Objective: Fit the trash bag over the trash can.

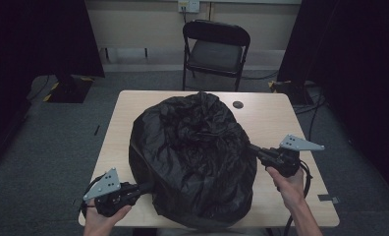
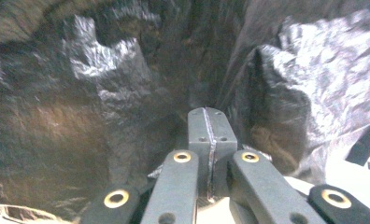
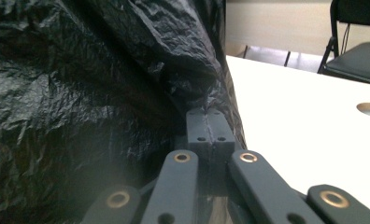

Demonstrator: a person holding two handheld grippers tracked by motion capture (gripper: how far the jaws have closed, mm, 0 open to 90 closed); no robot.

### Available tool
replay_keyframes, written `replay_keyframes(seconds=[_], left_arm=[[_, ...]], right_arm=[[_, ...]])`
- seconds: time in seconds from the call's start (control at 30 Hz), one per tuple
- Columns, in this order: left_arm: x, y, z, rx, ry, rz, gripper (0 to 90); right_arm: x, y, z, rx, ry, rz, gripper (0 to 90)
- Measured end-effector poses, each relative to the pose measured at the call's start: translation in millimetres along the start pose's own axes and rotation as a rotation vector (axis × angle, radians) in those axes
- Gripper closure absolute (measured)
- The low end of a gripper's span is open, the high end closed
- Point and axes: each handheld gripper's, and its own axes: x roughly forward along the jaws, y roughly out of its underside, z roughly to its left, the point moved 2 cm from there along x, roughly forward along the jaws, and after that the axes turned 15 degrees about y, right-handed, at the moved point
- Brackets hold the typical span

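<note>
Table [image 1: 276, 115] carries black bag [image 1: 195, 157] at centre, puffed (air or contents, can't tell). Left gripper [image 1: 146, 187] pinches near-left edge, right gripper [image 1: 254, 148] pinches right edge; likely paired hold to spread or lift it evenly.

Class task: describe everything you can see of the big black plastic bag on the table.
The large black crinkled plastic bag lies as a puffed, rounded heap covering the middle of the light wooden table. Its thin glossy film is creased throughout. The left gripper pinches its near-left edge; the right gripper pinches its right side, both shut on film.
</note>
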Motion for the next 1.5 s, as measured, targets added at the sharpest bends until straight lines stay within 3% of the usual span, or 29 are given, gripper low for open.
replay_keyframes(seconds=[0.2,0.37,0.43,0.5,0.63,0.73,0.83,0.93,1.03,1.13,1.3,1.37,1.43,1.5], left_arm=[[1.7,7.3,5.2,-0.018,-0.006,0.012,90.0],[-2.6,9.1,5.0,-0.017,-0.006,0.006,83.1],[-8.6,5.0,1.9,-0.013,-0.009,-0.029,68.4],[-17.3,-1.7,-1.4,0.011,-0.013,-0.062,61.3],[-32.9,-14.2,-3.6,0.030,-0.072,-0.125,40.8],[-45.5,-24.1,1.6,0.052,-0.137,-0.153,26.2],[-51.2,-33.5,11.3,0.046,-0.155,-0.190,14.5],[-51.2,-41.3,21.9,0.060,-0.165,-0.201,15.2],[-46.0,-46.1,27.1,0.093,-0.099,-0.211,15.2],[-36.6,-50.0,25.5,0.138,-0.049,-0.190,15.3],[-20.5,-56.9,18.3,0.190,-0.031,-0.138,17.3],[-19.4,-58.2,18.6,0.190,-0.023,-0.134,23.9],[-20.4,-57.6,19.0,0.186,0.012,-0.132,31.2],[-21.3,-56.3,17.0,0.194,0.047,-0.134,47.1]], right_arm=[[15.8,23.7,-1.6,-0.015,0.034,0.059,90.0],[21.6,28.1,-0.5,-0.014,0.036,0.061,90.0],[19.3,25.2,1.3,-0.017,0.036,0.044,81.3],[14.5,20.8,3.3,-0.010,0.031,0.030,74.0],[7.7,13.8,5.6,-0.008,0.027,0.008,61.4],[2.1,7.9,7.2,-0.008,0.031,-0.006,55.6],[-2.0,2.5,7.7,0.001,0.024,-0.030,53.1],[-3.3,-1.3,8.9,0.005,0.017,-0.039,51.4],[-2.2,-1.7,9.6,0.002,0.012,-0.037,50.3],[-1.4,-0.9,9.2,0.009,0.005,-0.036,49.7],[-1.7,-0.6,9.3,0.012,0.002,-0.033,49.0],[-1.9,-0.8,9.2,0.011,-0.001,-0.032,49.0],[-2.0,-0.9,9.1,0.011,-0.003,-0.032,48.9],[-1.8,-0.5,9.1,0.012,-0.004,-0.030,48.9]])
